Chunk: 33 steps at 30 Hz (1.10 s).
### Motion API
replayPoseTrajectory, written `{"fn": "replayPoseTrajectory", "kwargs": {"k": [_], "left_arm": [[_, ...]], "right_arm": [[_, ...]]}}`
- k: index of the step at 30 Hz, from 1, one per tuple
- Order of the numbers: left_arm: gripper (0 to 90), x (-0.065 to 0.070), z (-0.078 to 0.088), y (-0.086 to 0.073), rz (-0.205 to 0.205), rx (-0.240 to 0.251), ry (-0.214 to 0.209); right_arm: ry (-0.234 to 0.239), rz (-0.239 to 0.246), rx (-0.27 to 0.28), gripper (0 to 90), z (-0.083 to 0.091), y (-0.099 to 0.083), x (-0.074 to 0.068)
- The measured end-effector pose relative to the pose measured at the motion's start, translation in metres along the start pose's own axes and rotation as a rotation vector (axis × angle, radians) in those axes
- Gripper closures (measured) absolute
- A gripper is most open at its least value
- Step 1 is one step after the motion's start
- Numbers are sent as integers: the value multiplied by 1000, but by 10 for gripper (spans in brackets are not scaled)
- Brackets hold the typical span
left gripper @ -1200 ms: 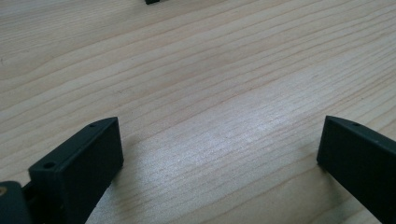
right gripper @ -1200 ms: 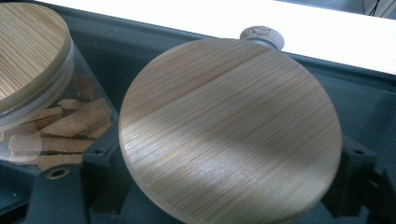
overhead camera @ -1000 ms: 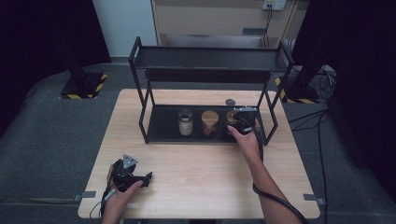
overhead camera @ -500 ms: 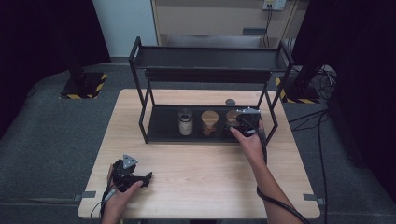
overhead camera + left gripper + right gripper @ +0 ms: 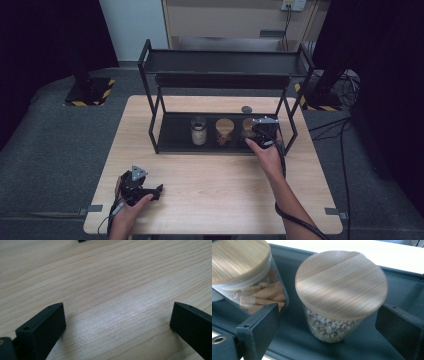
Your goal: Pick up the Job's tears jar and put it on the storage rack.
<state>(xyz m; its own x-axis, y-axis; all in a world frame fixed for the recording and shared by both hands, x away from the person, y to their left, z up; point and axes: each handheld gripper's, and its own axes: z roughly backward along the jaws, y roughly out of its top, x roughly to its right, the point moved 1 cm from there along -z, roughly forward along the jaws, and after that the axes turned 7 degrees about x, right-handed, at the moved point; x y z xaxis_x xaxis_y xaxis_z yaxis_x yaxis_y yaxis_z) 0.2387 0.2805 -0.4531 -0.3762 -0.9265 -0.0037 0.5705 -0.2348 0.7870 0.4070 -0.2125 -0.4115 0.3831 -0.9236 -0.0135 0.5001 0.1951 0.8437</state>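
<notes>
While hovering at the black rack's lower shelf on the table, right tool with jaws just spread wide either side of wooden-lidded jar of pale beans, not gripping it. Beside it, jar of brown sticks. Left tool wide open, nothing held, low over table.

Jar of pale beans, standing on my rack's lower shelf

I see the bean jar upright on the black shelf; it is clear glass, filled with small whitish beans, capped by a round, light wooden lid lying flat and closed; from above it is the rightmost jar in the row, near the rack's right end.
</notes>
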Motion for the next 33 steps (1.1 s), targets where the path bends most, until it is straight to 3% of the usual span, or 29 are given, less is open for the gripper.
{"fn": "replayPoseTrajectory", "kwargs": {"k": [19,33], "left_arm": [[0,0,0,0,0,0,0],[0,0,0,0,0,0,0]], "right_arm": [[-4,-7,12,54,11,5,2],[9,-4,15,52,29,-8,0]]}}
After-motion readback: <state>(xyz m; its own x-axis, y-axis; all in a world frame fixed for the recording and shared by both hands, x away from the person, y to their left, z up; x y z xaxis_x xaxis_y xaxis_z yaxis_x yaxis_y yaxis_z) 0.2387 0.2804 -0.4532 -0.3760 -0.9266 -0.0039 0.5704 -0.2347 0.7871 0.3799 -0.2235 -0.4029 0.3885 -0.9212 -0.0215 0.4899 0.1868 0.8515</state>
